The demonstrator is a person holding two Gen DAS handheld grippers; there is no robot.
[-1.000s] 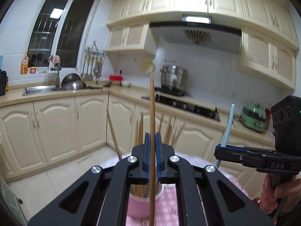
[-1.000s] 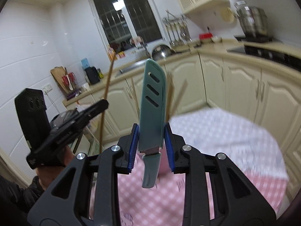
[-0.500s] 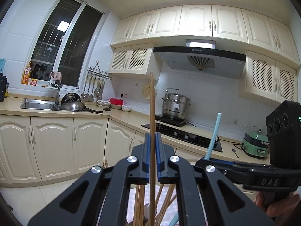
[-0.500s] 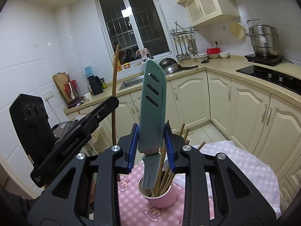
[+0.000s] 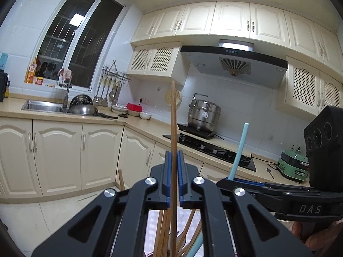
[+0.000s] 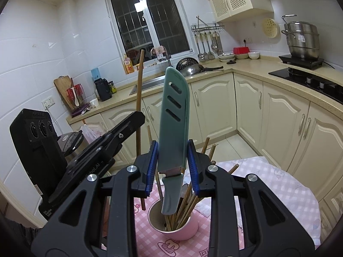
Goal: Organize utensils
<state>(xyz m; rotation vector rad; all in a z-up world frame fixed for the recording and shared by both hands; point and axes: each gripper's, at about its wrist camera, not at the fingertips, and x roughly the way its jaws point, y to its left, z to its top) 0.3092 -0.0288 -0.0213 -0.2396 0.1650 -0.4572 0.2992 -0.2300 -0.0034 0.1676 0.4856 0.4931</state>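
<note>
Gripping chopstick [image 5: 173,128], knife [image 6: 174,115] upright

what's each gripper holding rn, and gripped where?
Left gripper: one wooden chopstick, pinched partway along its shaft. Right gripper: teal sheathed knife, clamped at the sheath's base just above the handle.

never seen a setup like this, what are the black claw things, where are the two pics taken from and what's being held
No robot here: a person holds a handheld two-finger clamp in each hand, with a camera on each looking along its fingers.

One picture is from the left gripper: it is shut on a single wooden chopstick, standing upright. The other is from the right gripper: it clamps a teal sheathed knife, handle down.

Below sits a pink cup with more chopsticks, on a table under a pink checked cloth. Each picture also shows the other gripper.
</note>
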